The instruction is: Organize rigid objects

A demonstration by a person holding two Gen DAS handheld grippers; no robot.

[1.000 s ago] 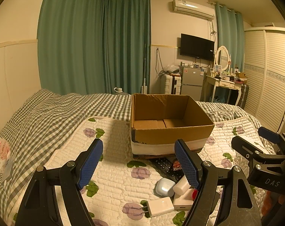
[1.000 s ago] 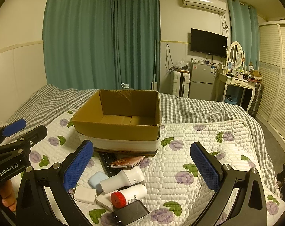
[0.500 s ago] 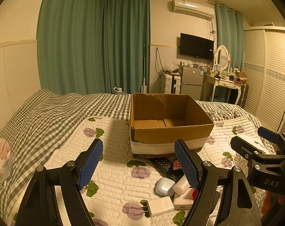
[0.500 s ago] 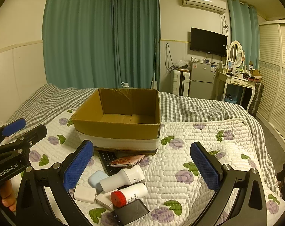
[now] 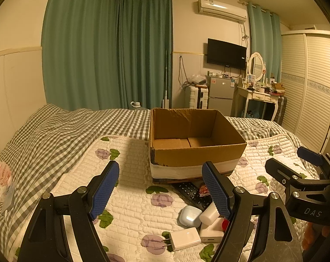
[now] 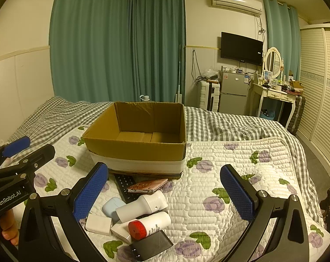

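Observation:
An open, empty cardboard box (image 5: pixel 195 144) (image 6: pixel 138 139) stands on a floral quilt on the bed. In front of it lies a pile: a black remote (image 6: pixel 123 185), a pink phone (image 6: pixel 147 185), a pale blue earbud case (image 6: pixel 112 206), a white bottle (image 6: pixel 143 205), a red-capped white bottle (image 6: pixel 149 224), a white charger (image 5: pixel 183 239) (image 6: pixel 98 223) and a black flat device (image 6: pixel 151 245). My left gripper (image 5: pixel 160 192) is open and empty above the quilt, left of the pile. My right gripper (image 6: pixel 165 193) is open and empty over the pile.
A grey checked blanket (image 5: pixel 55 135) covers the bed's far side. A plastic bag (image 5: pixel 0 181) lies at the left edge. A fridge (image 6: pixel 234 93), dresser (image 6: pixel 274 91) and wardrobe (image 6: pixel 317 87) stand beyond the bed on the right.

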